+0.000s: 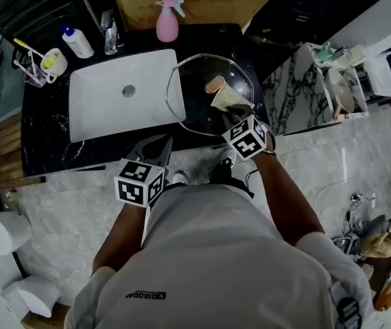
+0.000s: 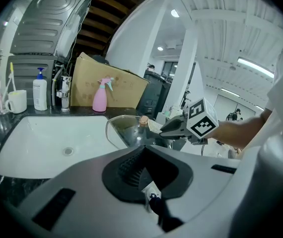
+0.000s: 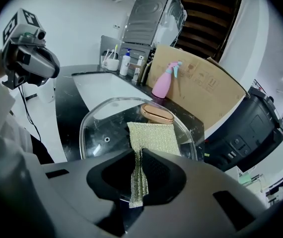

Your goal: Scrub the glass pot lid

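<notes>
The right gripper [image 1: 240, 113] reaches out over the black table [image 1: 44, 125], its fingers [image 3: 156, 170] pinched shut on a mesh scouring cloth [image 3: 154, 135]. The cloth's free end lies spread on the glass pot lid [image 1: 195, 108], just near of the lid's knob [image 3: 157, 114]. The lid lies flat, right of the white sink [image 1: 113, 108]. The left gripper [image 1: 160, 144] is held back at the table's near edge, fingers together and empty. The right gripper hides the lid's near rim.
</notes>
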Available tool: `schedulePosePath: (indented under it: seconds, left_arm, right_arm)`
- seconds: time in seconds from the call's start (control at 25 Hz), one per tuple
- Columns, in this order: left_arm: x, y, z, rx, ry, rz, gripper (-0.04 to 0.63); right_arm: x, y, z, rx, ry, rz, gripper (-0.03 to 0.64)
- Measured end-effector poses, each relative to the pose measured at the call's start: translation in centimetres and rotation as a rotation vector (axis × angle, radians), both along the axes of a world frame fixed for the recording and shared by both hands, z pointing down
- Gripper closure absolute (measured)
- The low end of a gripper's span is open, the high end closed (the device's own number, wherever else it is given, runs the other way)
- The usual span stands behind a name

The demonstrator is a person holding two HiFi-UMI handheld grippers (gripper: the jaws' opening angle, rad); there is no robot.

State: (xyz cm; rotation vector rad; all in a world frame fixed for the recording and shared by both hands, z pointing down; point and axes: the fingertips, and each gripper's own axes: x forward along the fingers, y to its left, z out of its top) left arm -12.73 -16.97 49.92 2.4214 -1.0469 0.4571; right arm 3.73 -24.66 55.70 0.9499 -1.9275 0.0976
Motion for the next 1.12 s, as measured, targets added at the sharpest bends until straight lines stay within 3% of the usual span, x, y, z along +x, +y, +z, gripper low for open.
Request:
schedulePosePath:
  seconds: [0.6,0.84,1.12]
  left_arm:
    - [-0.5,0.4,0.1,-0.003,0.003,-0.012,0.583]
    - [-0.2,0.5,0.0,-0.002,0.008,-0.005,0.583]
    - [0.7,1.3,0.4,-0.015,0.011,0.02,0.583]
  right_arm:
    - [-3.1,3.2,0.4,-0.036,-0.105,-0.06,0.541]
    - [-3.7,4.5,0.7,-0.017,-0.066,-0.158,0.541]
    - [-3.9,5.7,1.0,-0.008,-0.063,-0.182,0.541]
